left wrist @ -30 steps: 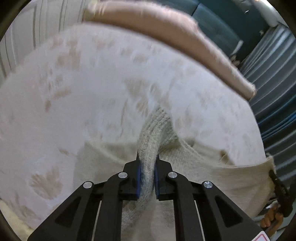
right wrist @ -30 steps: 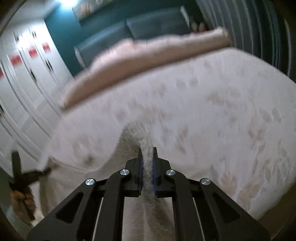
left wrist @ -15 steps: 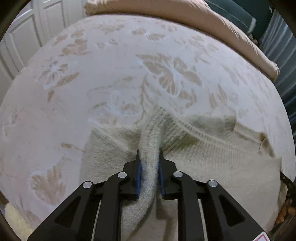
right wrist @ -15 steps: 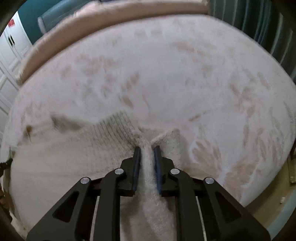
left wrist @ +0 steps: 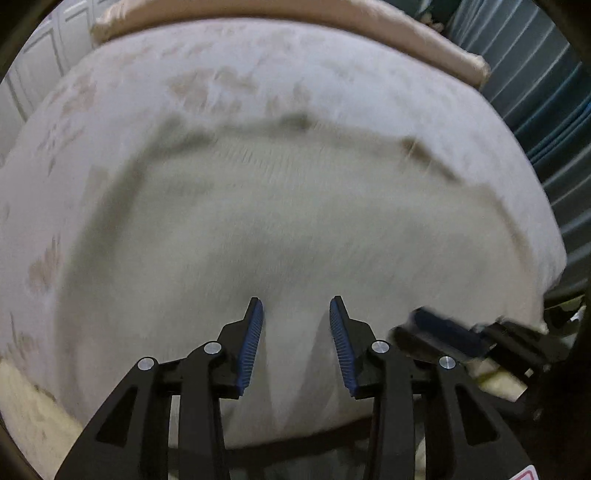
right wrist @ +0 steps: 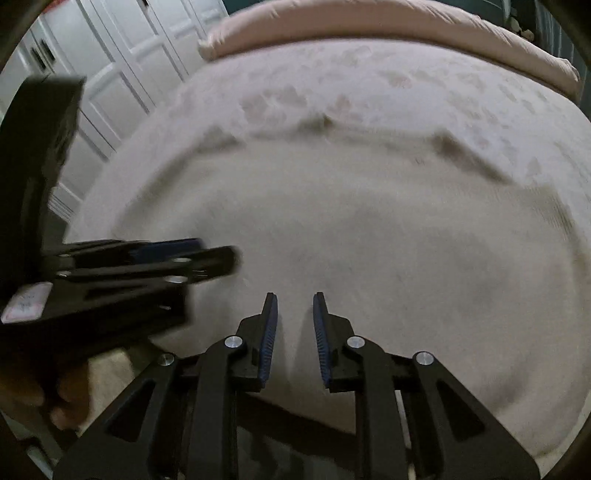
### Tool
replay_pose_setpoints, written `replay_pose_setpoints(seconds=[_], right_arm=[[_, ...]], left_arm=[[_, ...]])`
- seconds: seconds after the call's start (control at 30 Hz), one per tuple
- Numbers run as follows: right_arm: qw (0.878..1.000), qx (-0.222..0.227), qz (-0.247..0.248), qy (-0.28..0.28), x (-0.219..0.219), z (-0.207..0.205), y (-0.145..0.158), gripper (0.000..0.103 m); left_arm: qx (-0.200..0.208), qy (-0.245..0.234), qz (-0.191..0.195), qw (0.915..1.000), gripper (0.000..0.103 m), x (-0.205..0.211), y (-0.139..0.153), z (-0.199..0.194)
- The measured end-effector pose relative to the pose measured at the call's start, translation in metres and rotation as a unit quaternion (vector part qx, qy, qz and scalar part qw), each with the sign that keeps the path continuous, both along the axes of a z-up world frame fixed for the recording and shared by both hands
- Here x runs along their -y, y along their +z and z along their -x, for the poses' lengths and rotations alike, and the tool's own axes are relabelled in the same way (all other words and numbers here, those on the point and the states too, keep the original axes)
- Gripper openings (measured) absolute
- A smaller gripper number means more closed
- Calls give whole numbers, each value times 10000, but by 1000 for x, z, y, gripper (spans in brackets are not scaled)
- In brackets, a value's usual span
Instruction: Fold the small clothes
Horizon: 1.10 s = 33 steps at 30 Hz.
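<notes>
Left wrist view: a pink-edged sticker shows at the bottom right corner of the left hand-held gripper, its writing cut off and unreadable. The jaws stand wide apart with nothing between the blue ribbed pads, poised above the near edge of a cream knitted garment. The garment lies spread flat on a bed covered in a pale sheet with faint tan floral print. The right hand-held gripper appears blurred just beside, to the right. A tan pillow runs along the far edge, with blue-grey striped curtains at right.

Right wrist view: the left hand-held gripper enters from the left, blurred, carrying a pink-bordered label whose scrawl cannot be read; the person's fingers show under it. The right hand-held gripper is parted moderately, holding nothing, over the garment's near edge. White panelled wardrobe doors stand at left behind the bed.
</notes>
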State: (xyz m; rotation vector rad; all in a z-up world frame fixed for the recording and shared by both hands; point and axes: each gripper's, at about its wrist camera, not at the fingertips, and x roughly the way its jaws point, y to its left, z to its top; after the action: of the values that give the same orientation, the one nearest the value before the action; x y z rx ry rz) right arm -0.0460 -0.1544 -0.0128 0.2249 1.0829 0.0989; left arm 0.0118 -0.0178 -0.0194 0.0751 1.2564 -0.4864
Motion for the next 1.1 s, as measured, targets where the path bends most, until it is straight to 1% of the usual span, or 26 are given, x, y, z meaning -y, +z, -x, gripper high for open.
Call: replay_pose_setpoints(seconds=[0.07, 0.13, 0.17, 0.2, 0.23, 0.27, 0.3, 0.33, 0.4, 0.43, 0.47, 0.5, 0.53, 0.6, 0.67, 0.7, 0.77, 0.83, 0.87, 0.9, 0.93, 0.97, 1.07, 1.1], right_arm=[[9992, -127, -17, -392, 34, 13, -4, 19], [9932, -325, 165, -1103, 88, 38, -8, 19], [9887, -389, 281, -1418, 112, 54, -8, 17], [9847, -452, 366, -1640, 128, 67, -8, 23], [9761, -590, 655, -1985, 145, 83, -9, 22], [9688, -671, 854, -2228, 161, 97, -13, 19], [9630, -659, 799, -2486, 181, 110, -10, 19], [9598, -624, 692, -2649, 190, 116, -7, 19], [9566, -497, 572, -2814, 196, 119, 2, 20], [9564, -404, 645, -2818, 194, 117, 6, 23], [9573, -349, 685, -2787, 190, 111, 6, 23], [9587, -384, 715, -2725, 188, 102, 0, 23], [9588, -524, 775, -2681, 186, 96, -10, 23], [9560, -988, 1010, -2572, 186, 87, -34, 25], [9532, -891, 842, -2764, 188, 87, -26, 27], [9544, -707, 727, -2809, 185, 85, -13, 27], [9593, -371, 646, -2725, 174, 78, 12, 27], [9714, -75, 552, -2309, 146, 57, 35, 27], [9749, -26, 520, -2165, 135, 50, 39, 27], [9809, 68, 452, -1889, 114, 35, 43, 27], [9841, 113, 408, -1725, 103, 28, 44, 27], [9889, 147, 362, -1436, 82, 13, 42, 27], [9951, 95, 361, -915, 38, -18, 29, 27], [9959, 64, 381, -818, 30, -26, 26, 27]], left_arm=[[42, 33, -54, 10000, 37, -17, 1, 4], [-16, 167, -174, 9997, 37, -35, 1, 3], [-60, 301, -234, 9993, 37, -46, 1, 4], [-109, 400, -283, 9987, 37, -54, 1, 6], [-176, 523, -313, 9980, 37, -64, -2, 5], [-207, 609, -289, 9975, 37, -68, -3, 8], [-247, 762, -197, 9966, 37, -75, -4, 7], [-277, 792, -117, 9964, 37, -78, -5, 7], [-243, 782, -183, 9965, 37, -80, -6, 10], [-210, 773, -256, 9965, 38, -79, -6, 10], [-186, 765, -316, 9964, 40, -77, -6, 11], [-164, 765, -374, 9962, 41, -76, -6, 12], [-147, 768, -397, 9961, 44, -76, -6, 13], [-116, 758, -432, 9961, 46, -76, -5, 14], [-85, 720, -480, 9962, 46, -71, -3, 17], [-79, 707, -474, 9963, 46, -72, -2, 17], [-88, 725, -447, 9963, 48, -72, -1, 19], [-75, 745, -441, 9962, 52, -68, -4, 18], [-64, 744, -471, 9961, 54, -67, -4, 19], [-56, 743, -497, 9960, 55, -64, -4, 20], [-48, 736, -526, 9959, 56, -61, -3, 20], [-35, 728, -551, 9958, 57, -59, -2, 21], [-53, 792, -473, 9957, 60, -59, -1, 21], [-52, 807, -458, 9957, 60, -60, -2, 21]])
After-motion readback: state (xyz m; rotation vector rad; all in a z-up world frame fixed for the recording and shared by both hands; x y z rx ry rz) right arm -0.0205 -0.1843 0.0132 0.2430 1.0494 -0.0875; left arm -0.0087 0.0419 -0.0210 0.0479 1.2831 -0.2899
